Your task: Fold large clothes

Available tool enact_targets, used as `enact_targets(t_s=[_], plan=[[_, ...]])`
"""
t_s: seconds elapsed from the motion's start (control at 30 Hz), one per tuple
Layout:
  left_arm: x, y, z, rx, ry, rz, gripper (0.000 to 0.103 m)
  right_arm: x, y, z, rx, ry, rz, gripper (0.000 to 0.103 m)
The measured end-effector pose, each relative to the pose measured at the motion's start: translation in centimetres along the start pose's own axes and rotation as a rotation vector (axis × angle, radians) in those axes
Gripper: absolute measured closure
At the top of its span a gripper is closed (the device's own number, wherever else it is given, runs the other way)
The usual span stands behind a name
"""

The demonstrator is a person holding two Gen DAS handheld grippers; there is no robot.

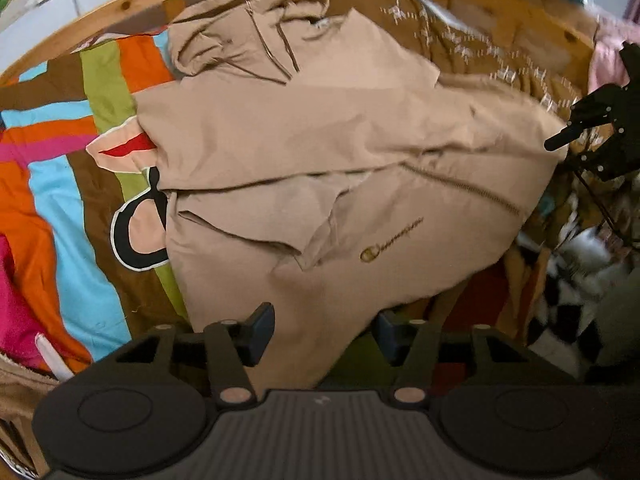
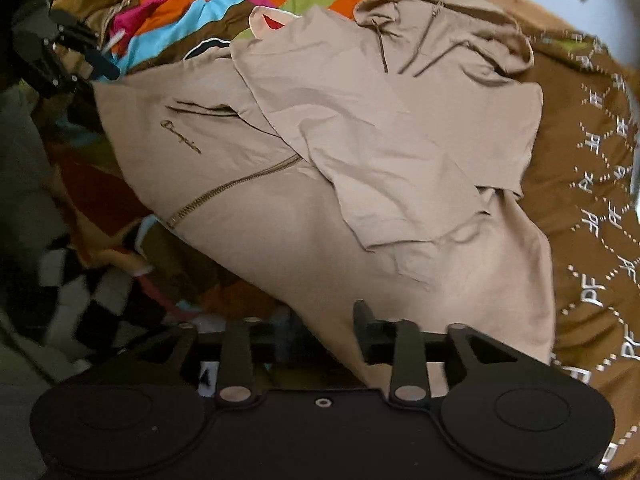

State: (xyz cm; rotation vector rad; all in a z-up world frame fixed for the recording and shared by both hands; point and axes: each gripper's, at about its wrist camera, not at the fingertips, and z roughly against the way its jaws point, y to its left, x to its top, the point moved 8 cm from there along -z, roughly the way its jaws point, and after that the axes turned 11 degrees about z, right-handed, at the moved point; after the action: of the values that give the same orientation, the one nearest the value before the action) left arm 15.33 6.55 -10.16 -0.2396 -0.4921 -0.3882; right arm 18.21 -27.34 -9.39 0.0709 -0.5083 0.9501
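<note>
A beige zip hoodie [image 1: 320, 152] lies flat on the bed with its sleeves folded across the body and its hood [image 1: 256, 28] at the far end. My left gripper [image 1: 324, 334] is open, and one bottom corner of the hem lies between its fingers. In the right wrist view the same hoodie [image 2: 360, 140] spreads out ahead. My right gripper [image 2: 324, 326] is open with the other hem corner between its fingers. Each gripper shows in the other's view: the right gripper [image 1: 560, 140] at the hoodie's right edge, the left gripper [image 2: 100, 64] at its left edge.
A striped multicolour bedspread [image 1: 60, 184] lies under and left of the hoodie. A brown patterned blanket [image 2: 592, 200] covers the right side. A wooden bed frame [image 1: 120, 8] runs behind the hood. Checkered black-and-white fabric [image 2: 80, 292] is bunched near the front edge.
</note>
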Motion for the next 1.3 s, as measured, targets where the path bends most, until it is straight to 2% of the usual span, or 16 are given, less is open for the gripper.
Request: enact_targets(t_s=[0.13, 0.3, 0.37, 0.43, 0.5, 0.53, 0.6, 0.67, 0.77, 0.83, 0.9, 1.03, 1.1, 1.13, 1.2, 1.3], plan=[[2.8, 1.2, 0.2, -0.019, -0.070, 0.072, 0.031, 2.9, -4.1, 3.3, -0.039, 0.013, 0.016, 0.045], [10.3, 1.4, -2.7, -0.040, -0.135, 0.097, 0.025, 12.9, -11.7, 3.6, -0.121, -0.034, 0.070, 0.028], [13.4, 0.8, -3.3, -0.074, -0.151, 0.055, 0.023, 17.1, -14.5, 2.1, -0.139, -0.043, 0.107, 0.026], [15.5, -0.2, -3.0, -0.189, -0.131, -0.038, 0.022, 20.3, -16.7, 0.0, -0.164, -0.061, 0.169, 0.026], [16.6, -0.8, -2.0, -0.294, -0.121, -0.124, 0.019, 23.0, -18.5, -2.2, -0.178, -0.155, 0.226, 0.026], [17.2, -0.5, -1.9, -0.291, -0.126, -0.151, 0.017, 24.3, -19.6, -3.4, -0.186, -0.237, 0.233, 0.025], [19.2, 0.4, -3.3, -0.211, -0.128, -0.164, 0.013, 26.3, -22.4, -6.0, -0.214, -0.343, 0.179, 0.026], [21.8, 1.3, -5.7, -0.160, -0.151, -0.136, 0.013, 27.8, -24.8, -9.6, -0.187, -0.319, 0.102, 0.033], [27.6, 3.0, -10.2, -0.160, -0.264, -0.016, 0.014, 30.7, -27.0, -13.1, -0.241, -0.361, 0.147, 0.035], [30.8, 3.9, -13.2, -0.194, -0.331, 0.057, 0.023, 32.3, -27.4, -15.5, -0.247, -0.346, 0.190, 0.038], [33.6, 4.7, -16.6, -0.228, -0.358, 0.123, 0.039, 33.8, -28.2, -17.8, -0.272, -0.318, 0.227, 0.044], [35.7, 5.7, -21.0, -0.254, -0.370, 0.191, 0.052, 35.3, -29.2, -19.8, -0.250, -0.317, 0.239, 0.046], [36.0, 6.2, -23.0, -0.278, -0.344, 0.224, 0.070, 35.3, -29.4, -20.8, -0.239, -0.289, 0.239, 0.047], [36.1, 6.4, -23.5, -0.281, -0.340, 0.238, 0.071, 35.3, -29.5, -21.2, -0.236, -0.279, 0.236, 0.054], [36.3, 6.8, -24.3, -0.279, -0.340, 0.258, 0.074, 35.1, -30.3, -21.9, -0.256, -0.249, 0.206, 0.090], [36.2, 7.3, -25.2, -0.259, -0.328, 0.303, 0.084, 34.6, -30.7, -20.9, -0.276, -0.305, 0.149, 0.101]])
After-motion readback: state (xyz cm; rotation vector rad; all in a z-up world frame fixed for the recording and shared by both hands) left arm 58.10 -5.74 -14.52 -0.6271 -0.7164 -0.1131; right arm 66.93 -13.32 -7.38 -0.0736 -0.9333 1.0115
